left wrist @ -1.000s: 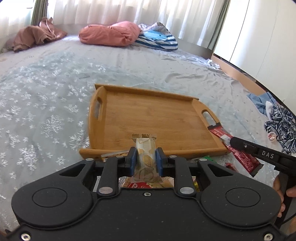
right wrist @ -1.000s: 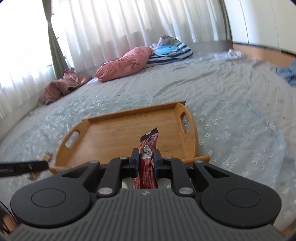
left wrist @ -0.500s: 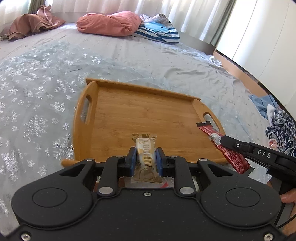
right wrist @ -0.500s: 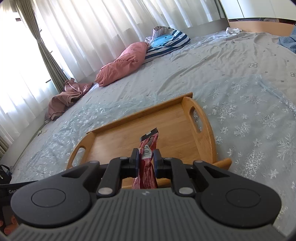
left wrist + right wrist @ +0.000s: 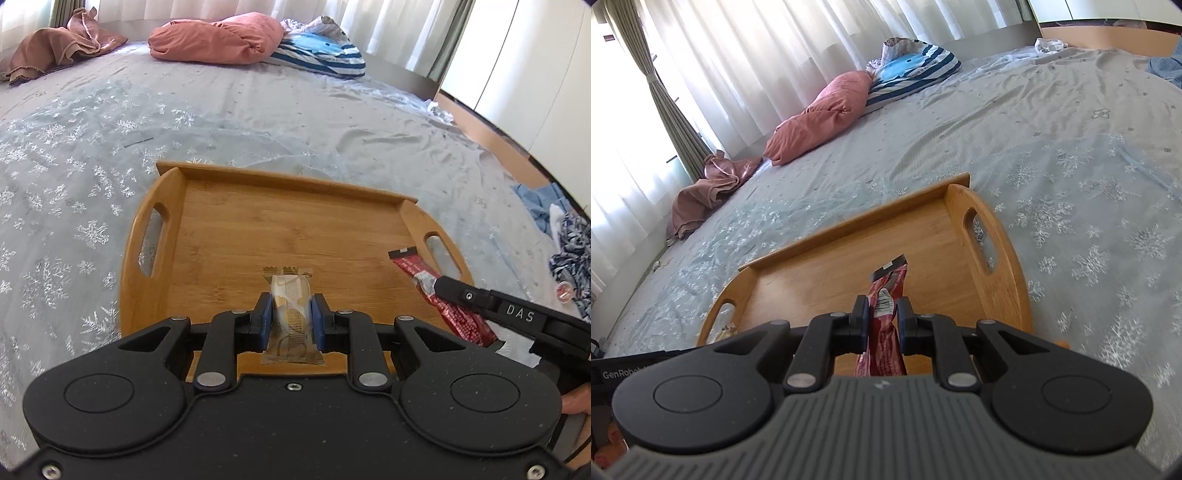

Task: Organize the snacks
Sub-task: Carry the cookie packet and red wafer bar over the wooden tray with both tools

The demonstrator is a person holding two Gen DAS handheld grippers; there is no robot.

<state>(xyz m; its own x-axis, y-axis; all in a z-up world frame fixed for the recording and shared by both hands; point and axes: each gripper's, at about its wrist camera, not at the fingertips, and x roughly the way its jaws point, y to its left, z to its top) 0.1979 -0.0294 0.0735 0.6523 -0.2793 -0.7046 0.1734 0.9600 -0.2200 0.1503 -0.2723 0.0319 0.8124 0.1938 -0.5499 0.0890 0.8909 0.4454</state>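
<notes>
— What's the big picture?

— A bed [image 5: 258, 122] with a bare wooden tray [image 5: 280, 225] lying on it, long side running left to right, a cut-out handle at each end. Both tools hang over its near edge.

— And the left gripper [image 5: 291, 314]?

— Its jaws are pressed tight on a pale gold wrapper [image 5: 290, 314], held upright, its crimped end pointing ahead over the middle of the tray floor.

— The right gripper [image 5: 882, 317]?

— Clamped on a red snack stick [image 5: 884, 314], long axis pointing forward and a little up, over the tray's right half, near the right handle.

— So what does the next move turn on?

— I'd judge the drop: the tray lies straight ahead and below each packet. Neither touches the wood yet, and they sit well apart.
</notes>
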